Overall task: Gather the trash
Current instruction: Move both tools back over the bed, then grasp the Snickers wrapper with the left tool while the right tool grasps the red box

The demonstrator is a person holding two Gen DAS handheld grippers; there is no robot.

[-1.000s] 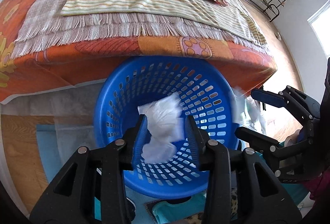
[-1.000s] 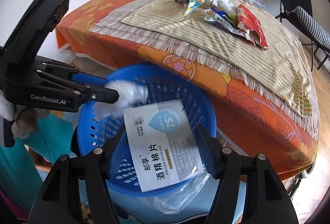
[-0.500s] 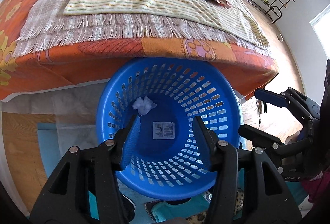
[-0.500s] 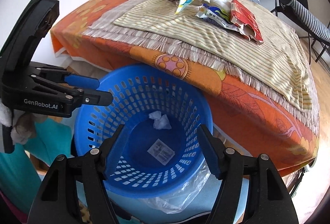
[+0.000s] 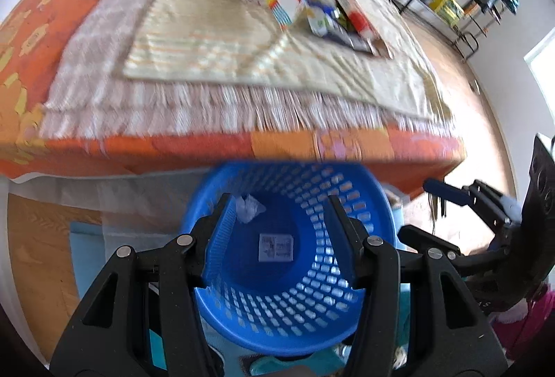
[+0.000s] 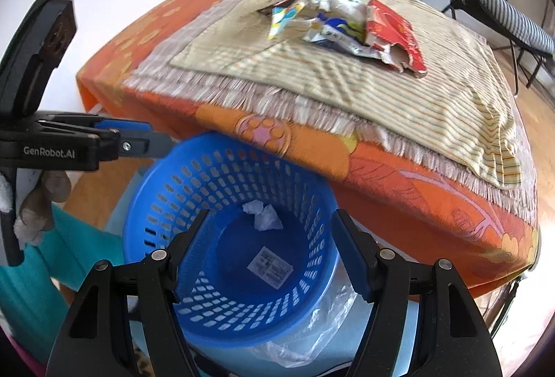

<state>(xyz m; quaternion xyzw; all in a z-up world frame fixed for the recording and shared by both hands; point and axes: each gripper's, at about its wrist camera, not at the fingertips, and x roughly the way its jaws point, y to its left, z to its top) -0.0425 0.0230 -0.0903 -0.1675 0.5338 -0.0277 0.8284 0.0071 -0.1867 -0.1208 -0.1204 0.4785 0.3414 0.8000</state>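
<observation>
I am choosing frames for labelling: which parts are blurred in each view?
Left wrist view: bed and wrappers smeared; basket softer. Right wrist view: mostly sharp; left gripper tip slightly blurred.

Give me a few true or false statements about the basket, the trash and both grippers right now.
1. The blue basket holds a crumpled tissue and a flat packet. True.
2. The right gripper is shut on a wrapper. False: it is open and empty.
3. Wrappers lie on the bed. True.
4. The left gripper holds the tissue. False: it is open, and the tissue lies in the basket.
</observation>
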